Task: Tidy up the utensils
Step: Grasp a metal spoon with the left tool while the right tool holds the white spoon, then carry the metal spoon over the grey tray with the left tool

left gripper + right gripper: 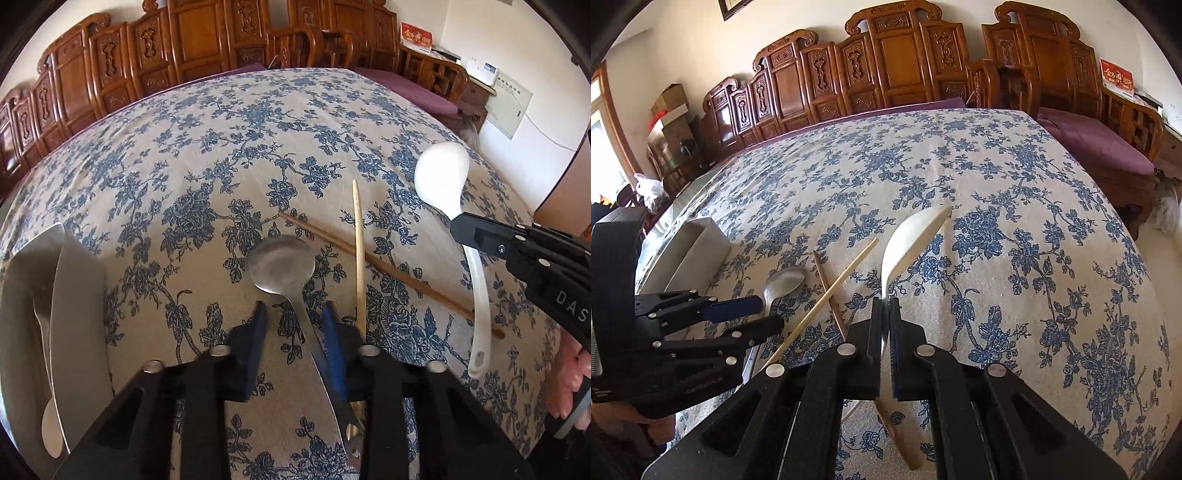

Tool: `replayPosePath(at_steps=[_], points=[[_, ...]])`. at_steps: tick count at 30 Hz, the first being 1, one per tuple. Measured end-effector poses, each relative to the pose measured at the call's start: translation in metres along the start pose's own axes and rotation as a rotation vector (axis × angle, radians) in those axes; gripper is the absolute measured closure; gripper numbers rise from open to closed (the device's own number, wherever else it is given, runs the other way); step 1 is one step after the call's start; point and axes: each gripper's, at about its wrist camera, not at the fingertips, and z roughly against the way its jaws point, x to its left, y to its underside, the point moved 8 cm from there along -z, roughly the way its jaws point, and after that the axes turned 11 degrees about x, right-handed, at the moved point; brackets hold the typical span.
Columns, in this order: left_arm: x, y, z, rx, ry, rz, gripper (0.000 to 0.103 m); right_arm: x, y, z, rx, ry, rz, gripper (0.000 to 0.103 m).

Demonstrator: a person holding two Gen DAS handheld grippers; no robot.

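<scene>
Now, your left gripper point(293, 308): its jaws are spread a little, one on each side of the metal spoon's handle; the right pad is just beside the handle and the left pad is apart from it
Your right gripper point(885, 301): its jaws are pressed together on the white spoon's handle, pinching it near the middle
Metal spoon point(280, 264): it lies flat on the cloth, bowl up, with the bowl at 12 o'clock from your left gripper and the handle running back between the jaws
White spoon point(908, 240): it is up off the cloth in your right gripper, at 2 o'clock in the left wrist view, with its bowl pointing away from you
Pale chopstick point(358, 251): it lies on the cloth just beside the metal spoon, at 1 o'clock from your left gripper, and crosses over the dark one
Dark chopstick point(388, 273): it lies slanted on the cloth, under the pale one
Metal tray point(81, 295): it sits at 9 o'clock from your left gripper; a fork point(38, 317) and a small spoon point(51, 435) lie in it
Tablecloth point(184, 166): pale with blue flowers, it covers the whole table
Your right hand point(569, 376): it holds the right gripper at 3 o'clock in the left wrist view
</scene>
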Motion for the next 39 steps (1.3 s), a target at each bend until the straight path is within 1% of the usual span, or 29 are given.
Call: replayPosePath(at_steps=[2,5,9,14,20,25,32,39], points=[[-0.001,0.000,0.000,0.006,-0.008,-0.011,0.093,0.000,-0.001,0.000,-0.002,-0.003,-0.002,0.098],[0.001,0.002,0.001,0.012,-0.012,-0.010,0.098,0.004,-0.002,0.000,-0.003,-0.008,0.003,0.098],[0.005,0.007,0.008,0.010,-0.032,-0.017,0.098,0.014,-0.002,0.000,-0.004,-0.018,0.022,0.098],[0.009,0.013,0.023,-0.011,-0.042,-0.021,0.098,0.022,-0.001,0.001,-0.006,-0.018,0.038,0.098],[0.017,0.018,0.048,-0.049,-0.057,-0.026,0.098,0.036,0.001,0.002,-0.007,-0.021,0.058,0.098],[0.026,0.020,0.072,-0.084,-0.061,-0.017,0.098,0.055,0.002,0.005,-0.013,-0.031,0.082,0.098],[0.045,0.023,0.100,-0.119,-0.075,0.007,0.098,0.082,0.007,0.008,-0.014,-0.045,0.116,0.098],[0.078,0.029,0.121,-0.138,-0.102,0.047,0.098,0.115,0.009,0.016,-0.029,-0.096,0.137,0.098]])
